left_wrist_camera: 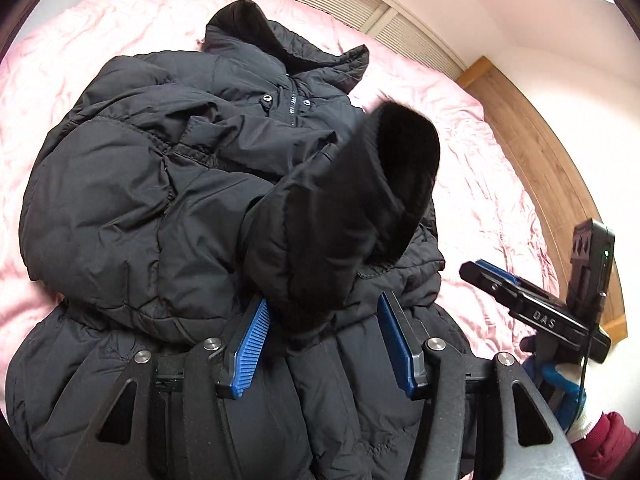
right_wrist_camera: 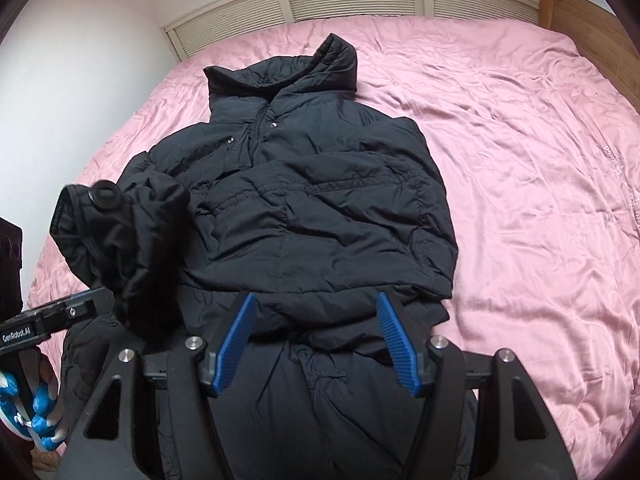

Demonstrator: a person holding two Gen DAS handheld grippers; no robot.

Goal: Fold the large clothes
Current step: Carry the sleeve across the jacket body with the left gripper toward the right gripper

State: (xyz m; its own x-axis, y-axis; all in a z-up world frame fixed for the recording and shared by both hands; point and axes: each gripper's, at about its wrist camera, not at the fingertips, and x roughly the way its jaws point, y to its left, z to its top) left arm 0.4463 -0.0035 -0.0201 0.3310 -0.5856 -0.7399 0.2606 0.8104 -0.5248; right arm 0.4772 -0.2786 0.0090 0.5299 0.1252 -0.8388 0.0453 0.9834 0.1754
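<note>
Two sleeves: both look brought in over the chest of the jacket [right_wrist_camera: 304,200], so I judge the sleeve stage nearly done.
Jacket: black padded coat, front up on the pink bed [right_wrist_camera: 520,160], collar at the far end, hem running under my jaws.
Left gripper [left_wrist_camera: 320,340]: jaws spread; the sleeve cuff [left_wrist_camera: 360,208] rises just ahead of and between them, and I cannot tell whether either pad touches it.
Cuff: standing up, mouth open, not laid flat yet.
Right gripper [right_wrist_camera: 316,340]: jaws spread, holding nothing, hovering above the coat's lower half.
Right sleeve: lies across the body ahead of the right jaws, rumpled but down.
Left to do: settle the raised cuff, then, I reckon, fold the hem up toward the collar and flatten the bundle.
Progress: roughly the middle, by my estimate.
</note>
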